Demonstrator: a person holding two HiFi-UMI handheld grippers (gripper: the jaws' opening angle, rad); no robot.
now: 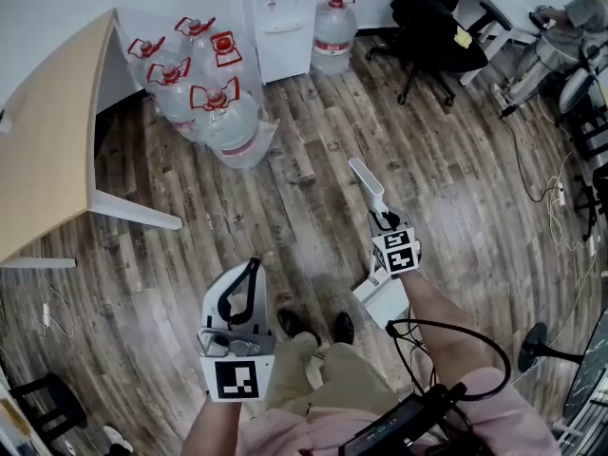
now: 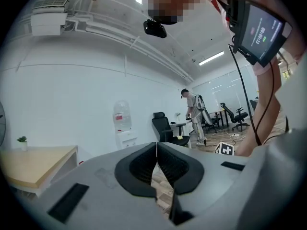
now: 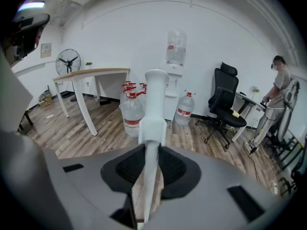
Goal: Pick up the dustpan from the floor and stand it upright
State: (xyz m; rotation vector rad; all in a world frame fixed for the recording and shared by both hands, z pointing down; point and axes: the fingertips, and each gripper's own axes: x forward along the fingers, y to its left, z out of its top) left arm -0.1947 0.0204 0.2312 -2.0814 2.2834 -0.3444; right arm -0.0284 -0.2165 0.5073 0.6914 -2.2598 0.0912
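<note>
Wooden floor below me: my right tool [image 1: 385, 222] is clamped on the dustpan [image 1: 367, 183] by its handle. The long axis points away from me, the pan end near my knees. My left tool [image 1: 249, 270] is closed on nothing.

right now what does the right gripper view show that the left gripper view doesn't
Only the right gripper view: the dustpan, its handle clamped in the right gripper, and a wall notice.
Only the left gripper view: the left gripper shut on nothing, a screen and a ceiling unit.
Both: the dispenser, black chair, table and a person at the back.
</note>
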